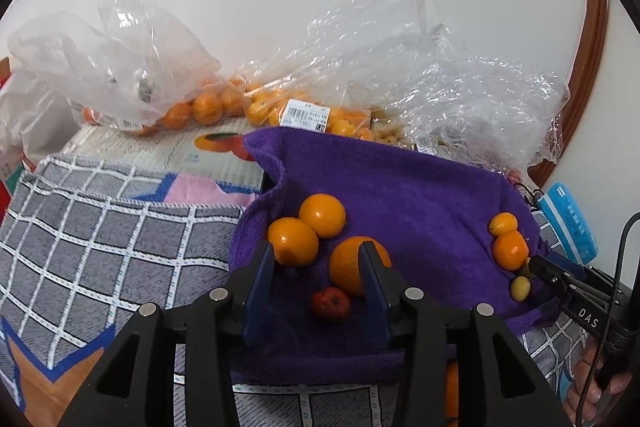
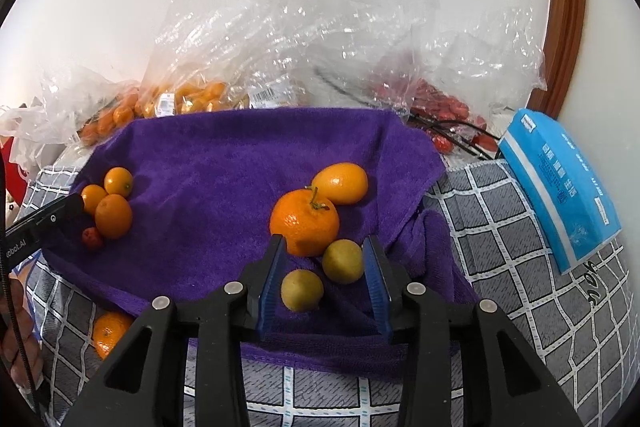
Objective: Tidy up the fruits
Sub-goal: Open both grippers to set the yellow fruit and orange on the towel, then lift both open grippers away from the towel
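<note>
Fruit lies scattered on a purple towel [image 1: 400, 187] spread over a grey checked cloth [image 1: 100, 227].

Left wrist view: the left gripper [image 1: 320, 267] stands part open above the towel, its blue-padded jaws clear of everything. A small red fruit [image 1: 331, 303] sits on the towel between the jaws, touching neither pad. The right jaw covers part of a large orange [image 1: 348, 263] behind it; whether it touches cannot be told. Two more oranges [image 1: 308, 227] lie touching each other just beyond the left jaw. At the towel's right edge the right gripper [image 1: 536, 267] reaches in beside a small orange cluster [image 1: 508, 243] and a pale yellow fruit [image 1: 520, 287]. Clear bags of oranges [image 1: 208, 107] lie at the back.

Right wrist view: the right gripper [image 2: 324, 255] is also part open and holds nothing. Two yellow-green fruits [image 2: 320, 275] rest on the towel between its jaws; one lies close to the right pad, contact unclear. A stemmed mandarin [image 2: 304, 223] lies just past the left fingertip, an oval kumquat [image 2: 340, 183] behind it. The left gripper [image 2: 60, 215] shows at the far left beside three oranges. A blue packet [image 2: 560, 187] lies on the cloth to the right.
</note>
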Available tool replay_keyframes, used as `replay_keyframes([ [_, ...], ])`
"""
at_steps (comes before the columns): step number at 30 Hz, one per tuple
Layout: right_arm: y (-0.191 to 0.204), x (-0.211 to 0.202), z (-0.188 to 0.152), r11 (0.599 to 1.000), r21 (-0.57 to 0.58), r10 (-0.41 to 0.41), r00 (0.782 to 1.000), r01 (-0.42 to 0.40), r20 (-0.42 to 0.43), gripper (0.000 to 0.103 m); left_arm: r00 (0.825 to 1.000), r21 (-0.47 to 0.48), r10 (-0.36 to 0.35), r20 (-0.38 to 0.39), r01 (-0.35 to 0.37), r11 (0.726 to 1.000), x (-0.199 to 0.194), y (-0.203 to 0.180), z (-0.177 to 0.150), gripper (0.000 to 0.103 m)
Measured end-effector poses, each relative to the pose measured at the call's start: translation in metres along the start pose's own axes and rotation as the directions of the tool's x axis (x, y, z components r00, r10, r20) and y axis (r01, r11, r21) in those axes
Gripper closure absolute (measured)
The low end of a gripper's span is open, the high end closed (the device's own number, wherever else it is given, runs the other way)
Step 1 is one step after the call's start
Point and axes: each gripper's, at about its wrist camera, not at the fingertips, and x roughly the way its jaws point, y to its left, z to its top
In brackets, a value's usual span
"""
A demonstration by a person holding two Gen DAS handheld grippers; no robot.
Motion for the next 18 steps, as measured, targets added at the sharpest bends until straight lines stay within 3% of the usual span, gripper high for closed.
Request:
replay_keyframes([
  [6, 0.009, -0.022, 0.006, 1.000, -0.007, 0.001, 0.998, 0.000, 0.066, 0.064, 0.999, 0.003, -0.017, 0.049, 0.017, 1.000, -0.025, -0.003, 0.007, 0.059],
  [9, 0.017, -0.037, 0.008, 1.000, -0.009, 0.020, 0.997, -0.020, 0.071, 0.064, 1.000, -0.002, -0.002, 0.028, 0.003, 1.000, -0.033, -0.005, 0.007, 0.059],
  [13, 0.029, -0.059, 0.007, 0.999, -0.044, 0.035, 0.996, -0.032, 0.079, 0.062, 0.999, -0.025, -0.037, 0.012, 0.037, 0.999, -0.049, -0.003, 0.003, 0.059],
  [18, 0.044, -0.077, -0.005, 0.996, -0.053, 0.071, 0.996, -0.068, 0.058, 0.059, 1.000, -0.016, -0.007, -0.007, 0.007, 1.000, -0.066, -0.001, -0.005, 0.059],
])
